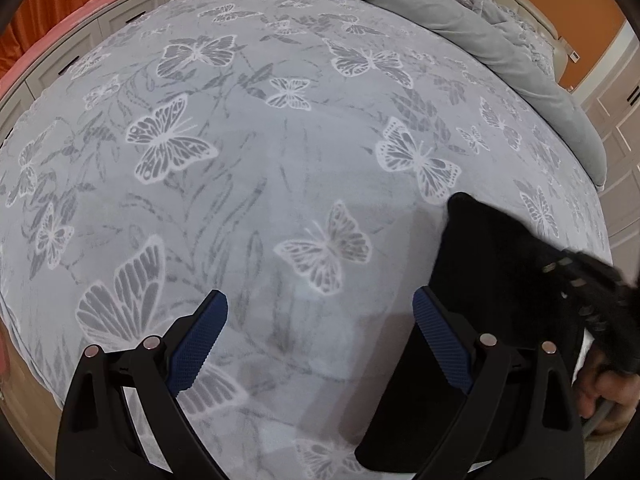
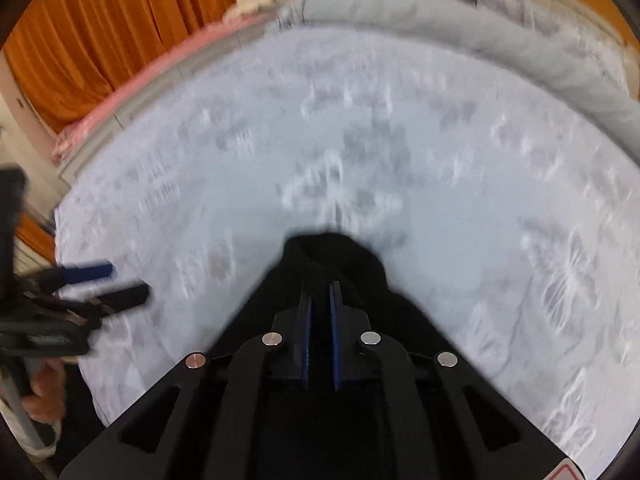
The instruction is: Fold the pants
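The black pants [image 1: 480, 280] lie bunched at the near right edge of the bed [image 1: 280, 140], no flat fold showing, so most of the folding looks still ahead. The right hand-held gripper [image 2: 320, 296] is pressed together over the cloth; whether it pinches fabric is unclear. The left hand-held gripper [image 1: 320, 308] is spread and empty. Blur smears the right view, and the pants run out of frame.

A bed [image 1: 280, 168] under a grey butterfly-print cover — black pants [image 1: 472, 272] and a rumpled grey duvet [image 1: 460, 20] lie on it.
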A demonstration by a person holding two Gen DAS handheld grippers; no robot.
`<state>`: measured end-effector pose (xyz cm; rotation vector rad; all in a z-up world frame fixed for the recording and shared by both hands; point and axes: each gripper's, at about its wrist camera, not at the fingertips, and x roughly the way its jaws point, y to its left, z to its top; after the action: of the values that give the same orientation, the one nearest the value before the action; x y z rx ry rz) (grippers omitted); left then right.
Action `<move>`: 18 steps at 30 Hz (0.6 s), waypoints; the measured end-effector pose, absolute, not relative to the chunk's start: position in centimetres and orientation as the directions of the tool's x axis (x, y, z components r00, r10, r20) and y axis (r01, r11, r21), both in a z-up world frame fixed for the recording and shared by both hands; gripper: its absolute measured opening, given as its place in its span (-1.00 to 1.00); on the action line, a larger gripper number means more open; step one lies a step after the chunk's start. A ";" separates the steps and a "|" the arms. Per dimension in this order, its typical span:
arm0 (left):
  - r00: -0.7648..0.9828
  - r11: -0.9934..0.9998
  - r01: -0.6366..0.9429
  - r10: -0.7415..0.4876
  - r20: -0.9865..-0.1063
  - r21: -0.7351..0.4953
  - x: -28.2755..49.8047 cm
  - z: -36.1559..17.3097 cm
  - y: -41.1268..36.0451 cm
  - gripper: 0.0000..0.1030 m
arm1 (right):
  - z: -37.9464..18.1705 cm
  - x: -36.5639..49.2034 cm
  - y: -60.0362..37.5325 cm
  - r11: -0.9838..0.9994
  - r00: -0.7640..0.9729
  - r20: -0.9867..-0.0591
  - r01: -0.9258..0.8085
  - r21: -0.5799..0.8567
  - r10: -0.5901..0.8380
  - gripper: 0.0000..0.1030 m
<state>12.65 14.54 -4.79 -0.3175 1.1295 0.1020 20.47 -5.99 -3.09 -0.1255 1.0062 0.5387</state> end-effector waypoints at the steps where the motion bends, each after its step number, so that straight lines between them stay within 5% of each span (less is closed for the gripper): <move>1: 0.423 0.952 -0.239 -0.074 -0.903 -0.190 12.9 -5.0 14.3 0.78 | -3.6 21.1 -6.7 0.876 0.428 -0.831 -0.463 0.135 0.354 -0.92; 4: 0.404 0.963 -0.219 -0.059 -0.913 -0.159 13.4 -5.6 13.0 0.78 | -7.1 23.5 -8.4 0.934 0.380 -0.897 -0.347 0.087 0.225 -0.42; 6: 0.397 0.968 -0.196 -0.066 -0.916 -0.155 13.3 -5.7 12.1 0.78 | -4.7 21.6 -11.0 0.937 0.434 -0.852 -0.306 0.167 0.293 -0.35; 8: 0.400 0.974 -0.168 -0.074 -0.914 -0.152 13.0 -5.7 11.3 0.78 | -1.0 17.6 -14.9 0.947 0.533 -0.791 -0.268 0.179 0.300 0.16; 10: 0.409 0.981 -0.146 -0.060 -0.911 -0.130 12.6 -5.6 10.5 0.79 | 0.8 14.1 -18.9 0.954 0.577 -0.761 -0.218 0.208 0.297 0.33; 13: 0.400 0.986 -0.126 -0.047 -0.915 -0.106 12.2 -5.9 9.5 0.79 | -0.1 9.6 -25.4 0.941 0.542 -0.774 -0.107 0.322 0.326 0.32; 18: 0.408 0.988 -0.128 -0.022 -0.913 -0.081 11.4 -6.1 8.6 0.79 | -6.4 6.1 -28.2 0.887 0.382 -0.814 -0.034 0.461 0.438 -0.15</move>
<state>11.40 8.56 -6.13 -0.1466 1.1499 0.0673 6.12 -28.17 -6.37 0.4025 1.1466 0.3113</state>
